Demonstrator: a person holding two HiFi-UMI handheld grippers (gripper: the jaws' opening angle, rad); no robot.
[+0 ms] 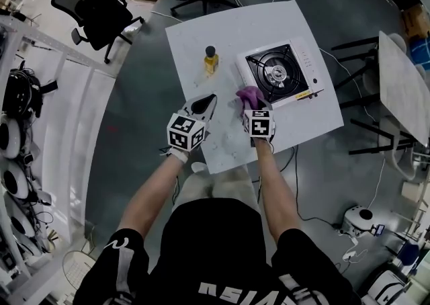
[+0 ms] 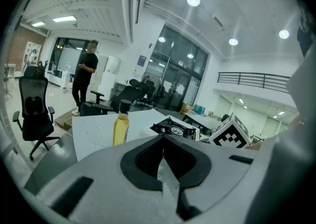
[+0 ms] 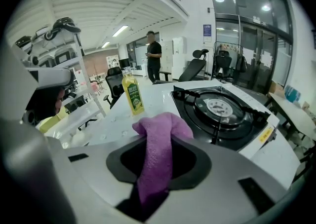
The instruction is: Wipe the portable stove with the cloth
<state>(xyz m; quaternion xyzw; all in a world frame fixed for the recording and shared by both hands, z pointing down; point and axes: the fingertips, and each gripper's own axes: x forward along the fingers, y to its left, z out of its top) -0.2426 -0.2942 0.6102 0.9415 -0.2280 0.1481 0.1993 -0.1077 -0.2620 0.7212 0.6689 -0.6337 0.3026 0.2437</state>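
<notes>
Beside square stove [image 1: 279, 72], nubby purple cloth [image 1: 250, 95] — bunched

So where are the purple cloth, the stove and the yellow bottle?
purple cloth [image 3: 162, 128], right gripper view, its bunched top.
stove [image 1: 277, 73], head view, its burner.
yellow bottle [image 1: 211, 64], head view, its body.

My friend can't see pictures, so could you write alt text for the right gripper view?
The right gripper pinches a purple cloth in front of a black-topped portable stove on a white table. A yellow bottle stands to the left.
</notes>
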